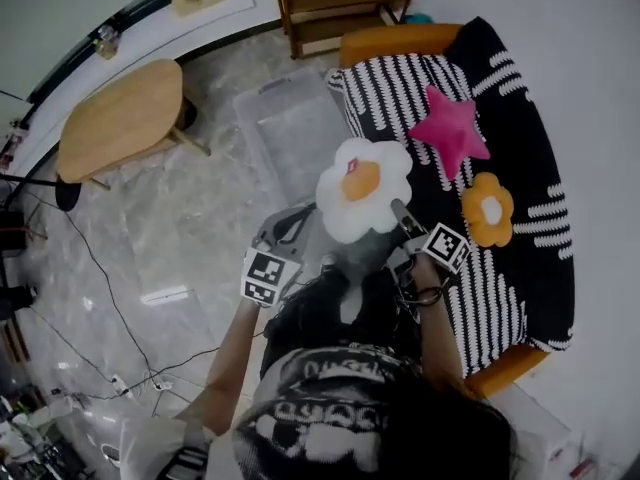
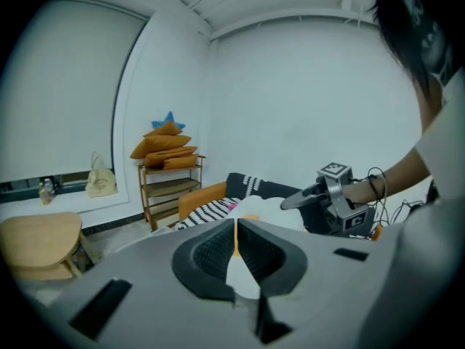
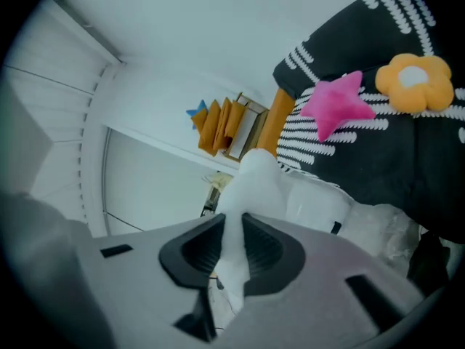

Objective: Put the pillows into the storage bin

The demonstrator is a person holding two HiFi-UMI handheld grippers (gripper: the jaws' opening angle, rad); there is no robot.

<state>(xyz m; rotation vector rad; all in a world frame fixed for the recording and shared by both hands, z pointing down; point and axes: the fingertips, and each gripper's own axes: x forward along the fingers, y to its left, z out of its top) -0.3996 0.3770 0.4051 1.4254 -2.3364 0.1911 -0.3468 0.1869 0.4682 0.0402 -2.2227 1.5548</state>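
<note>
A white egg-shaped flower pillow (image 1: 363, 188) with an orange centre hangs in the air between the sofa and the floor. My left gripper (image 1: 312, 216) is shut on its left lower edge, and my right gripper (image 1: 400, 209) is shut on its right lower edge. In the left gripper view the jaws (image 2: 236, 242) pinch white and orange fabric. The right gripper view shows the jaws (image 3: 234, 246) squeezing white fabric. A clear storage bin (image 1: 290, 128) stands on the floor beyond the pillow. A pink star pillow (image 1: 450, 128) and an orange flower pillow (image 1: 488, 208) lie on the sofa.
The striped black-and-white sofa (image 1: 530, 268) fills the right side. A round wooden table (image 1: 122, 118) stands at the left, and a wooden shelf (image 2: 163, 187) with orange cushions is by the wall. Cables (image 1: 100, 298) run over the marble floor.
</note>
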